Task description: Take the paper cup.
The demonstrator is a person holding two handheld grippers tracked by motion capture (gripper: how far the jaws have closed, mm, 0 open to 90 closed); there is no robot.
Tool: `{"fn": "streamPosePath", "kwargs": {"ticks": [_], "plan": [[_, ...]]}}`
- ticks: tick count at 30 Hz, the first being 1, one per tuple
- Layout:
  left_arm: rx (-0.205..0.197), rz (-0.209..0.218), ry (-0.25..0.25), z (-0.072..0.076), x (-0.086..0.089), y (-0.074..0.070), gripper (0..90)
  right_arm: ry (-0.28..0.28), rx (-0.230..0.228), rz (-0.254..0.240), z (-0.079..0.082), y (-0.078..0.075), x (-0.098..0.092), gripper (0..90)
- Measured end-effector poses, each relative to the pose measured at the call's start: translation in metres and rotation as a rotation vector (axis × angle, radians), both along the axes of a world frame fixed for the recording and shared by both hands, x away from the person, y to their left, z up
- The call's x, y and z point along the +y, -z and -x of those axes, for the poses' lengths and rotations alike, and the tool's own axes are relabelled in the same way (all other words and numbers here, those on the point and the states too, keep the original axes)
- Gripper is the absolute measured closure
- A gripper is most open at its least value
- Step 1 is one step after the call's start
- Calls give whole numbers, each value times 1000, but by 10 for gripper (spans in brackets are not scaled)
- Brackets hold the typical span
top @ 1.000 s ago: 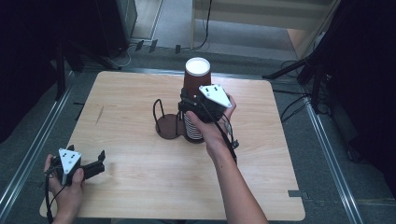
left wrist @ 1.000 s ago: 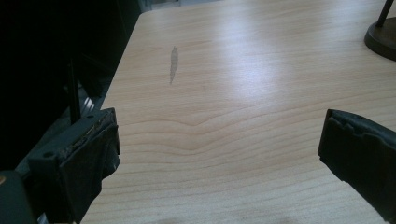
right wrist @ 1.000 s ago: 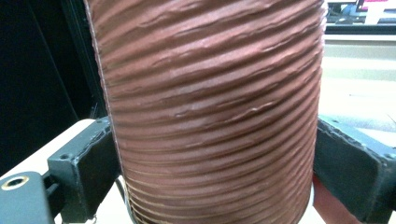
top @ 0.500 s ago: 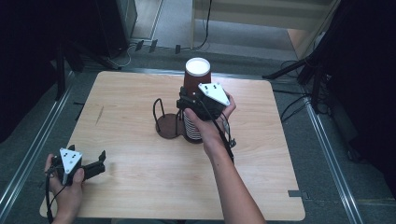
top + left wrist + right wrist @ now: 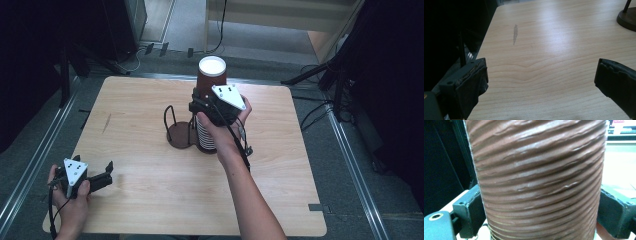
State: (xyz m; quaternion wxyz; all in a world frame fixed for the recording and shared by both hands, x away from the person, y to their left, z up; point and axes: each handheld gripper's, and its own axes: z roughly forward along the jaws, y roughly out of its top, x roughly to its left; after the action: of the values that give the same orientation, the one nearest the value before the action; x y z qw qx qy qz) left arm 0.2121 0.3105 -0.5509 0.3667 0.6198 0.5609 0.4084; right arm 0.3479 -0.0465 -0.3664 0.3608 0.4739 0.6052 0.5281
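While the right tongs (image 5: 212,107) stay clamped on the ribbed brown paper cup (image 5: 211,76) atop the stack, the left tongs (image 5: 102,176), apart, have drifted slightly across the pale wooden surface (image 5: 140,200), idle.

The table (image 5: 150,200) has a pale wood-grain top, smooth with a soft sheen where light falls, and one dull grey scuff (image 5: 515,33) near its edge. The brown cup (image 5: 536,177) looks like paper — its wall is closely ribbed and rippled, matt with faint highlights on the ridges; its inside is plain white. The stack of cups (image 5: 205,137) below shows pale ribbed rims. The stand (image 5: 176,135) has a dark, smooth base and thin black wire loops — probably metal. Gripper pads (image 5: 474,85) look like matt black, slightly worn rubber.
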Motion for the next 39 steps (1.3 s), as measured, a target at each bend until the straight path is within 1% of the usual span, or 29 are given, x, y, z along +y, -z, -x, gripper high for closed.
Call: {"fn": "streamPosePath", "kwargs": {"ticks": [2, 3, 4, 6, 9, 12, 13, 14, 15, 16, 18, 20, 23, 27, 28, 30, 31, 33, 37, 39], "plan": [[1, -3, 1, 0, 0, 0, 0, 1, -11, 11, 1, -6, 1, 90], [1, -3, 1, 0, 0, 0, 0, 1, -11, 11, 1, -6, 1, 90], [1, -3, 2, 0, 0, 0, 0, -1, -19, 18, 2, -11, 2, 90], [0, -3, 2, 0, 0, 0, 0, -3, -22, 26, 2, -13, 1, 90], [0, -1, 1, 0, 0, 0, 0, -4, -35, 17, 2, -21, 1, 90], [-1, 1, 0, 0, 0, 0, 0, 0, -31, 0, 2, -29, 1, 91], [-1, 2, 1, 0, 0, 0, 0, 4, -33, 5, 2, -33, 1, 91], [-1, 2, 1, 0, 0, 0, 0, 4, -33, 5, 2, -33, 1, 91], [-1, 2, -1, 0, 0, 0, 0, 4, -37, 4, 2, -35, 1, 91], [2, 6, -1, 0, 1, 0, 0, -2, -54, -2, 4, -40, 1, 91], [1, 9, -3, 0, 1, 0, 0, -2, -59, -4, 5, -43, 0, 90], [3, 16, -5, 0, 2, 0, 0, -3, -66, -18, 6, -47, -1, 90], [3, 5, -12, 0, 1, 0, 0, 2, -82, -32, 7, -55, -5, 90], [4, 5, -10, 0, 1, 0, 0, 9, -84, -46, 7, -59, -9, 89], [4, 9, -8, 0, 2, 0, 0, 2, -84, -57, 7, -61, -12, 89], [9, 25, -9, -1, 3, 0, 0, 2, -86, -59, 8, -62, -13, 90], [10, 25, -10, -1, 3, 0, 0, -2, -90, -63, 8, -63, -14, 90], [9, 22, -10, -1, 3, 0, 0, -9, -83, -78, 8, -64, -15, 90], [9, 18, -8, -1, 2, 0, 0, -14, -89, -74, 9, -68, -16, 90], [9, 21, -11, -1, 3, 0, 0, -11, -98, -71, 11, -73, -17, 90]]}}
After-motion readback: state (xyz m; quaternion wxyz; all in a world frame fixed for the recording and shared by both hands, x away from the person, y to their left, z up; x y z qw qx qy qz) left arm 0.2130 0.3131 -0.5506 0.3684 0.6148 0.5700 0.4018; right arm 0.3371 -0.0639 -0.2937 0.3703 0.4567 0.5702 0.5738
